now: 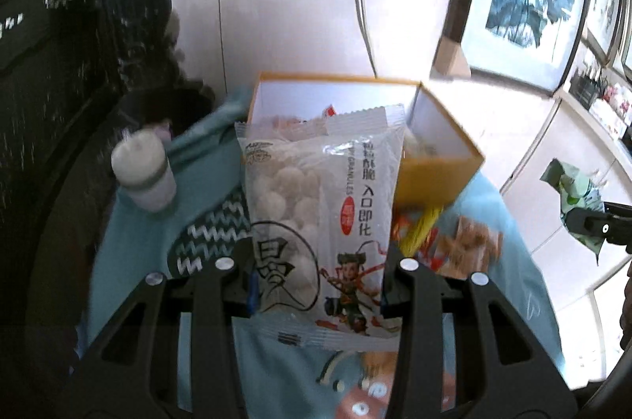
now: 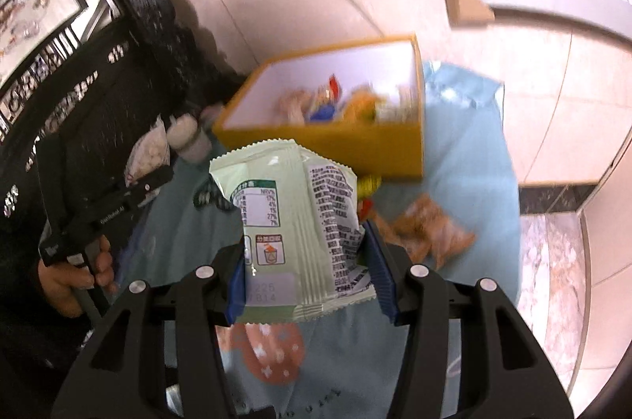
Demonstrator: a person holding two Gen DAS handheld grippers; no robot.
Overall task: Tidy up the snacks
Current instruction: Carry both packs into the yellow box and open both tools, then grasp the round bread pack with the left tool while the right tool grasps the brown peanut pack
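Note:
My left gripper (image 1: 318,280) is shut on a clear bag of white puff balls (image 1: 316,205), held above the blue cloth. Behind the bag stands an open yellow box (image 1: 438,178) with several snacks inside. My right gripper (image 2: 304,273) is shut on a pale green snack packet (image 2: 292,221), its printed back facing the camera, lifted in front of the same yellow box (image 2: 324,142). In the left wrist view the right gripper (image 1: 600,227) with its green packet (image 1: 572,190) shows at the right edge. In the right wrist view the left gripper (image 2: 146,186) and a hand (image 2: 75,273) holding it appear at the left.
An orange snack packet (image 2: 430,233) and a yellow-red one (image 1: 418,229) lie on the blue cloth (image 2: 474,150) near the box. A white bottle (image 1: 144,174) stands at the left of the cloth. Dark carved furniture (image 1: 47,63) is to the left, and a wall with a socket and cable behind.

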